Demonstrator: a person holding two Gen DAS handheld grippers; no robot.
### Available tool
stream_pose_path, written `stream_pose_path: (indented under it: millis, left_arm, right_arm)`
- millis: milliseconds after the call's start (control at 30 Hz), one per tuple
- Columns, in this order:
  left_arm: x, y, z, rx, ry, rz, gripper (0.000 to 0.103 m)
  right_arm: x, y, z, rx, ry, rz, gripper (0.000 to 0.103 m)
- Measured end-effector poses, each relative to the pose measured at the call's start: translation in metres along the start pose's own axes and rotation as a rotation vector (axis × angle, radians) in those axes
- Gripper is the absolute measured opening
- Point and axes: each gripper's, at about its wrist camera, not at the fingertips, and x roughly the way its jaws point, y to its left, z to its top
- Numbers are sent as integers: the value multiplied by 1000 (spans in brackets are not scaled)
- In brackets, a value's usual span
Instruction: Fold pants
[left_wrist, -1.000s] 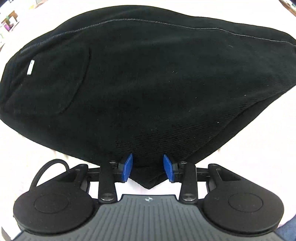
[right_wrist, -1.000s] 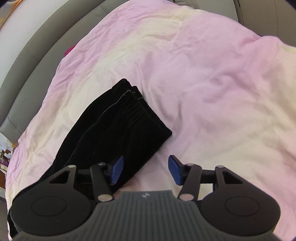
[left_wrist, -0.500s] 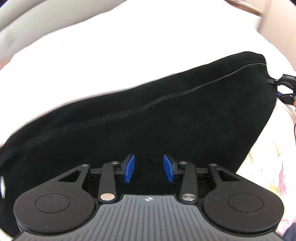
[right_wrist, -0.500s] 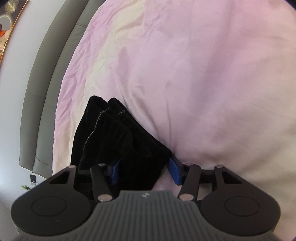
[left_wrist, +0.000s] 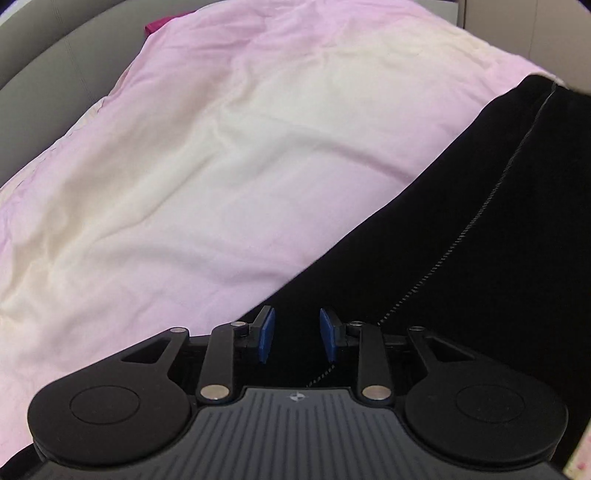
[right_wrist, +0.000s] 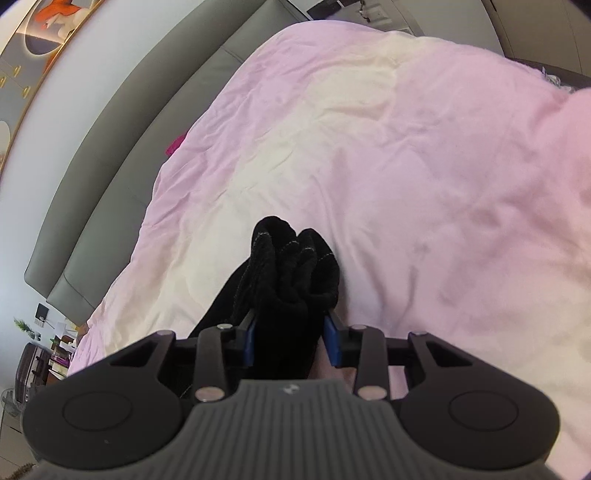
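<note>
The black pants (left_wrist: 461, 229) lie on a pink and cream bed cover (left_wrist: 221, 166), stretching from the lower middle to the upper right in the left wrist view, with a stitched seam along them. My left gripper (left_wrist: 297, 336) has black cloth between its blue pads, which stand a little apart. In the right wrist view the bunched leg ends of the pants (right_wrist: 291, 273) stick up between the blue pads of my right gripper (right_wrist: 291, 341), which is shut on them above the bed cover (right_wrist: 406, 166).
A grey padded headboard (right_wrist: 122, 158) runs along the left side of the bed. A small magenta item (right_wrist: 175, 144) lies at the cover's edge beside it. Room furniture (right_wrist: 40, 354) shows at the far lower left.
My right gripper has closed on the leg ends and lifted them off the bed. My left gripper has swung so the pants now run to its right, with more bed in view.
</note>
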Motion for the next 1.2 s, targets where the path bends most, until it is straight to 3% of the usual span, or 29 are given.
stream_pose_path:
  millis: [100,167,400,567,700,900,1033,1200]
  left_arm:
    - [-3,-2,2,4,-18,18,33]
    - [-24,-13,-3,9,-27,-16,33]
    - [-89,-67,-61,96,-23,-257,33]
    - [-85,-99,-90,108,17,-242,31]
    - [-123,-74,-97,-25,-45,-274,32]
    - [-194,-2,-137,-216,-68,-170,32]
    - [-224,43,-179,-343,-83,-80,32]
    - [-221,76,-222,-457,-46,-33,32]
  right_arm:
    - [-7,19,5,-32,-6,-2,31]
    - [-16,40,8,-82,-12,-6,31]
    - [-44,125,5,-269,-30,-31,31]
    - [-58,181,-7,-354,-51,-20,31]
    - [-64,230,-30,-446,-41,-28,31]
    - [-55,311,-89,-615,4,-5,31]
    - [-33,358,-157,-765,58,-17,31]
    - [5,383,-256,-928,139,-38,30]
